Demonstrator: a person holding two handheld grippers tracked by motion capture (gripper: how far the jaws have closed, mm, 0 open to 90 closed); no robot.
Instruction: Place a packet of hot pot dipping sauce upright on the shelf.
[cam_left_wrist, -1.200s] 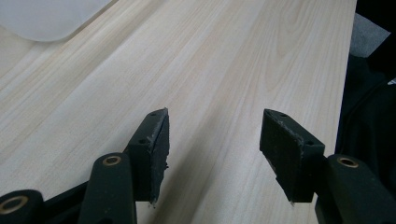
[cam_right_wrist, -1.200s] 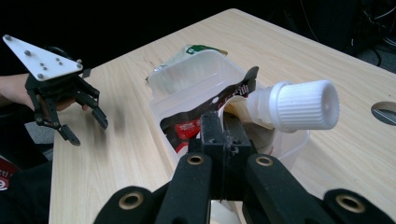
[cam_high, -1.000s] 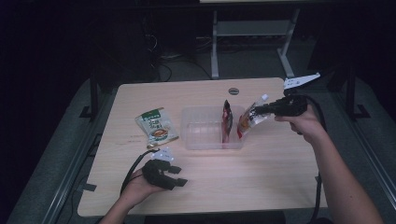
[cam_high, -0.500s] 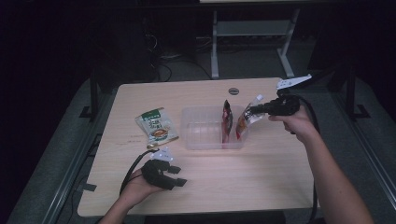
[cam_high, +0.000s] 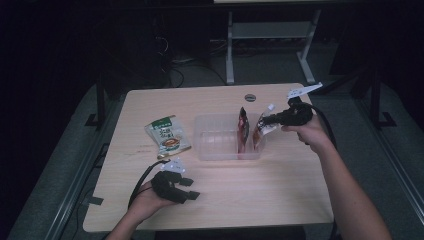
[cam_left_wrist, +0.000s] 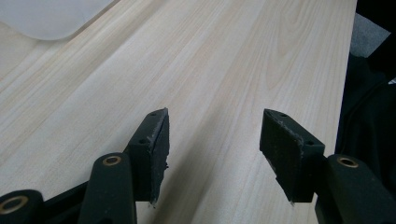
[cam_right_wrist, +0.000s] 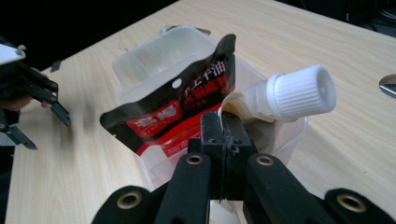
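Note:
A clear plastic container (cam_high: 220, 142) sits mid-table. A black-and-red sachet (cam_high: 243, 131) stands upright at its right end. My right gripper (cam_high: 263, 120) is shut on a spouted pouch (cam_high: 261, 131), which hangs at the container's right rim. In the right gripper view the jaws pinch the pouch's top edge (cam_right_wrist: 233, 100) just below its white cap (cam_right_wrist: 299, 93), with the sachet (cam_right_wrist: 182, 107) beside it over the container (cam_right_wrist: 154, 56). My left gripper (cam_high: 189, 189) rests open near the front edge, with nothing but bare wood between its pads (cam_left_wrist: 154, 144).
A green food packet (cam_high: 167, 136) lies flat left of the container. A small round metal disc (cam_high: 250, 97) lies near the table's far edge. The container's corner (cam_left_wrist: 51, 18) lies far ahead of the left jaws. The table's right edge (cam_left_wrist: 345, 93) is close by.
My right gripper has shifted a little to the left with the pouch, bringing it closer to the container's right end. The left gripper has stayed put.

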